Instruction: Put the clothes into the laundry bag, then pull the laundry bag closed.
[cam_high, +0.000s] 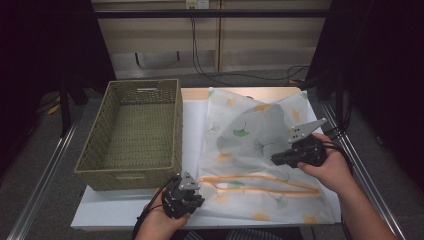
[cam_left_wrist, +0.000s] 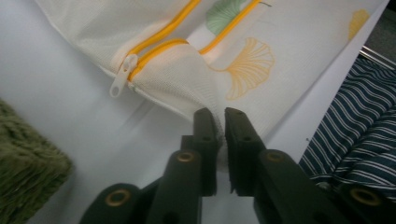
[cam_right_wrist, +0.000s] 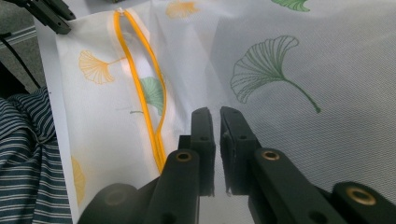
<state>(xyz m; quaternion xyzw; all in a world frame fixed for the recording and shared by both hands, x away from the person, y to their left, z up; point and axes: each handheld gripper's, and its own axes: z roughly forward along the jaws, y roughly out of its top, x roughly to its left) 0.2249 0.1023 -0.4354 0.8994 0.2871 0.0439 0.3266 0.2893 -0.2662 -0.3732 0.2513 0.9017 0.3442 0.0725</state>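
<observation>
While the mesh bag (cam_high: 260, 150) lies unzipped on the table beside the empty basket (cam_high: 132, 135), its fabric is pinched by the left gripper (cam_left_wrist: 219, 116) and right gripper (cam_right_wrist: 215, 114), packing not yet begun.

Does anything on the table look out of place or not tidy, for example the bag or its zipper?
Yes. The mesh bag lies rumpled, not flat, and its orange zipper gapes open along most of its length, the slider sitting at the end near the left tongs. The woven basket sits straight.
</observation>
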